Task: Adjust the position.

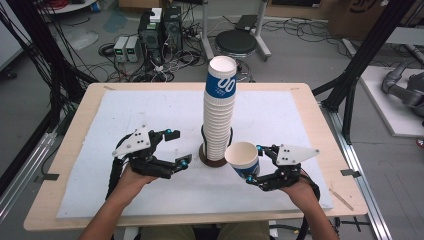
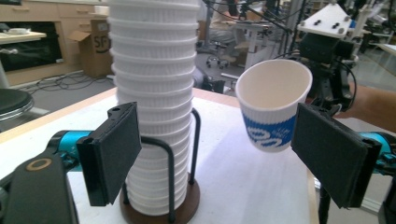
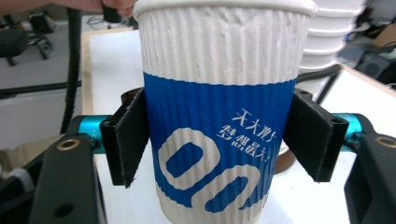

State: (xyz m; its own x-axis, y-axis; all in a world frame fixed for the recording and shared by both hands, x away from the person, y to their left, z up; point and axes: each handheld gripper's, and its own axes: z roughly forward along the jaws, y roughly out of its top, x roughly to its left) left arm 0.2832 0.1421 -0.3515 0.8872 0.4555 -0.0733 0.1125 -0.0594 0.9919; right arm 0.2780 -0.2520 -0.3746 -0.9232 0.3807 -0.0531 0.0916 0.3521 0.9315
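One Cup Held, One Tall Stack Waiting

From the high view, the right gripper [image 1: 254, 163] had its fingers clenched on a paper cup [image 1: 243, 159], just beside the stack of cups [image 1: 219, 112]. The stack stood in a wire holder [image 1: 214, 155] on the desk [image 1: 70, 150], likely so it would not tip. The left gripper [image 1: 178, 147] was released, its fingers wide apart and holding nothing.

In the left gripper view, the black fingers [image 2: 112, 151] stood apart with the stack behind one of them. The cup [image 2: 273, 109] hung tilted, off the desk.

In the right gripper view, both fingers [image 3: 128, 140] pressed the cup's [image 3: 217, 107] blue band. White Chinese writing showed there, too small to read, with big rings like "00"
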